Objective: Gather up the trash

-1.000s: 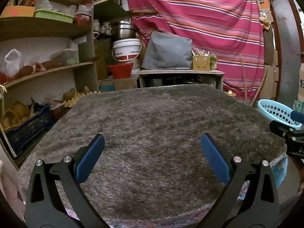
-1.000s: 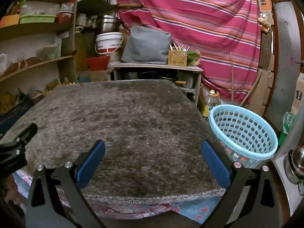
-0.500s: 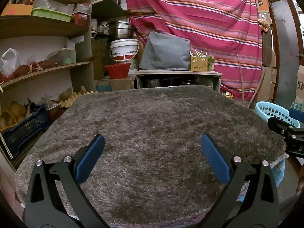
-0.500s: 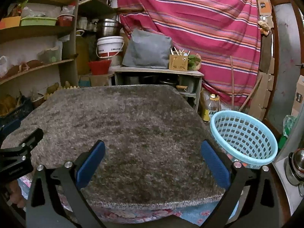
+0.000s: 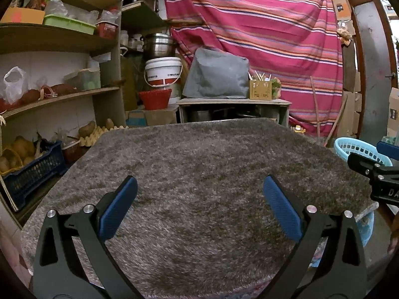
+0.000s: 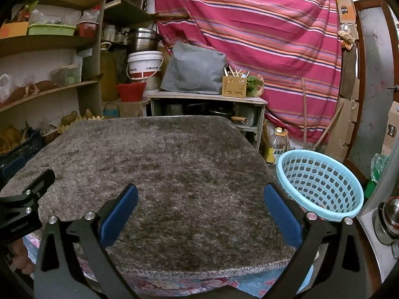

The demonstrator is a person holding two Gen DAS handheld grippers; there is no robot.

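Now | shaggy grey rug [image 6: 174,169] | perforated round basket [image 6: 321,182] | both grippers' fingers [image 5: 119,206] spread, empty

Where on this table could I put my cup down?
Almost anywhere: the grey shaggy mat lies bare from its near edge, between the open left gripper and right gripper, to its far edge. The shelves left are crowded; the blue basket stands right.

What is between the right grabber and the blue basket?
Only the corner of the shaggy grey rug lies between the right gripper and the blue basket, then open air. The right wrist view shows this.
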